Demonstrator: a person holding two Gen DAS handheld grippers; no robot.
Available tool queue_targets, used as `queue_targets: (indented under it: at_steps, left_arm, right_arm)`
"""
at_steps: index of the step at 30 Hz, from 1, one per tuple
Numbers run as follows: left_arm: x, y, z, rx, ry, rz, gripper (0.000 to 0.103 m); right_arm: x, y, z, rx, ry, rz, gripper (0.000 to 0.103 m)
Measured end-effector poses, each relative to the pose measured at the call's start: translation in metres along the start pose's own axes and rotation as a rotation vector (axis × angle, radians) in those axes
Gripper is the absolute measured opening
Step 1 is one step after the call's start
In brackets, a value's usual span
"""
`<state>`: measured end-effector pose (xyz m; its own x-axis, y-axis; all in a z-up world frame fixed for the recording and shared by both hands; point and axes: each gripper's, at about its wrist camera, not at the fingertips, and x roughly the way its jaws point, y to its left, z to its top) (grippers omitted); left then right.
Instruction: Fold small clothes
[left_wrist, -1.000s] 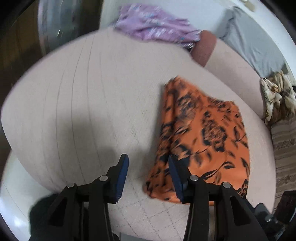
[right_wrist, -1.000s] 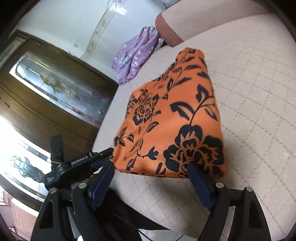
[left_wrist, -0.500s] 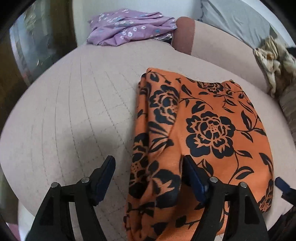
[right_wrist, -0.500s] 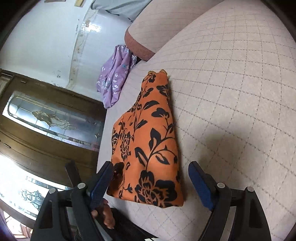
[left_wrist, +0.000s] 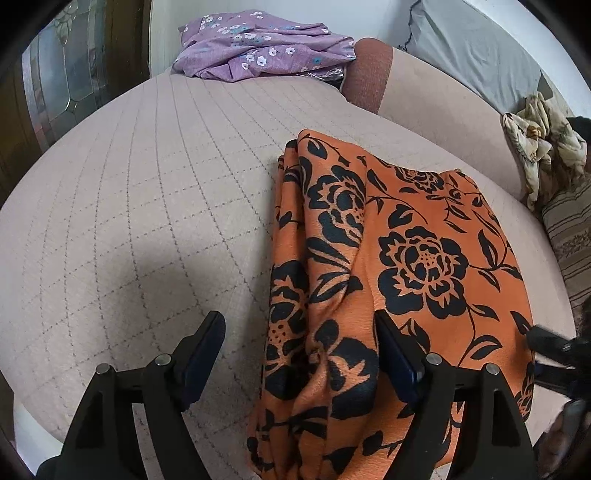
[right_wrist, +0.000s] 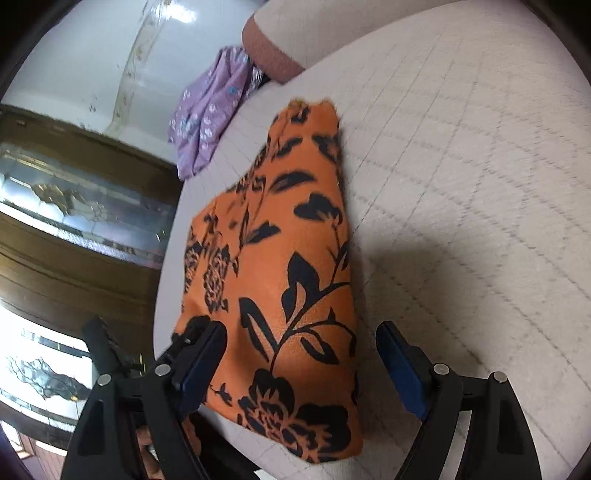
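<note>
Gaping empty, left gripper (left_wrist: 299, 354) and right gripper (right_wrist: 301, 360) flank orange cloth (left_wrist: 399, 280); purple garment (left_wrist: 258, 48) beyond.

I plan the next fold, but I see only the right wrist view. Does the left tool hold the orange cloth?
Observer: No. The left tool is open, its jaws apart over the near left edge of the orange cloth.
Operator: Is that left edge flat?
Observer: No, it is bunched into several long ridges along that side.
Operator: Are there other clothes besides the purple one?
Observer: Yes, a crumpled beige patterned cloth lies at the far right of the sofa.
</note>
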<state>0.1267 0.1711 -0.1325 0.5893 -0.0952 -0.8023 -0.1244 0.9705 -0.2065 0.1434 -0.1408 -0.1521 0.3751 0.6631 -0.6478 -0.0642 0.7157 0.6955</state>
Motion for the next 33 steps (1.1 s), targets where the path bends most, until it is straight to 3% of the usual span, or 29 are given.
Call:
queue_targets:
  at_steps: [2, 3, 6, 7, 9, 11, 12, 14, 15, 16, 18, 20, 22, 25, 26, 27, 28, 31, 33]
  left_arm:
    - [0.0, 0.002, -0.001, -0.003, -0.002, -0.004, 0.083]
    - [0.0, 0.002, 0.0, -0.002, -0.003, -0.003, 0.083]
    - [-0.001, 0.005, -0.001, -0.002, -0.006, -0.002, 0.083]
    - [-0.002, 0.005, -0.001, 0.0, -0.007, 0.001, 0.083]
    - [-0.003, 0.004, -0.002, 0.005, -0.009, 0.005, 0.084]
    - [-0.001, 0.003, -0.003, 0.014, -0.003, -0.002, 0.086]
    - [-0.001, 0.0, -0.003, 0.02, -0.008, 0.005, 0.087]
    - [-0.002, 0.002, -0.003, 0.023, -0.013, 0.009, 0.087]
    - [-0.001, 0.002, -0.003, 0.017, -0.011, 0.008, 0.087]
    - [0.0, 0.002, -0.003, 0.012, -0.009, 0.008, 0.087]
    - [0.001, 0.002, -0.003, 0.014, -0.011, 0.013, 0.087]
    - [0.002, 0.001, -0.002, 0.016, -0.014, 0.015, 0.087]
    - [0.002, 0.001, -0.003, 0.014, -0.012, 0.012, 0.088]
    - [0.001, 0.0, -0.003, 0.017, -0.013, 0.015, 0.088]
    - [0.001, 0.001, -0.002, 0.018, -0.013, 0.016, 0.088]
    - [0.001, 0.002, -0.002, 0.019, -0.013, 0.018, 0.088]
    - [0.001, 0.003, -0.002, 0.018, -0.012, 0.019, 0.088]
    - [0.001, 0.002, -0.002, 0.014, -0.008, 0.018, 0.089]
    - [0.002, -0.002, -0.002, 0.028, -0.011, 0.024, 0.091]
  right_arm:
    - [0.014, 0.0, 0.0, -0.019, 0.029, -0.003, 0.081]
    - [0.015, 0.003, 0.0, -0.042, 0.026, -0.012, 0.059]
    - [0.009, 0.034, -0.004, -0.163, 0.011, -0.101, 0.036]
    - [0.003, 0.048, -0.007, -0.217, -0.011, -0.135, 0.034]
    - [-0.007, 0.073, -0.016, -0.328, -0.061, -0.211, 0.034]
    - [0.01, 0.055, -0.02, -0.315, -0.011, -0.285, 0.034]
    - [0.019, 0.032, -0.021, -0.247, 0.021, -0.266, 0.036]
    - [0.007, 0.012, -0.019, -0.132, -0.007, -0.139, 0.042]
    - [0.002, 0.011, -0.019, -0.119, -0.008, -0.132, 0.059]
    - [-0.003, 0.012, -0.019, -0.12, -0.009, -0.149, 0.066]
    - [-0.015, 0.009, -0.015, -0.1, -0.028, -0.11, 0.066]
    - [-0.029, 0.002, -0.001, -0.028, -0.084, -0.032, 0.074]
    - [-0.031, -0.002, 0.015, 0.011, -0.116, -0.015, 0.08]
    - [-0.001, -0.009, 0.041, 0.073, -0.031, 0.067, 0.077]
    - [0.015, -0.011, 0.045, 0.091, 0.022, 0.08, 0.066]
    - [0.023, -0.006, 0.045, 0.075, 0.04, 0.06, 0.04]
    - [0.022, 0.008, 0.042, 0.017, 0.025, 0.008, 0.034]
    - [0.01, 0.058, 0.019, -0.238, -0.07, -0.156, 0.032]
    - [0.027, 0.035, 0.017, -0.186, -0.014, -0.2, 0.037]
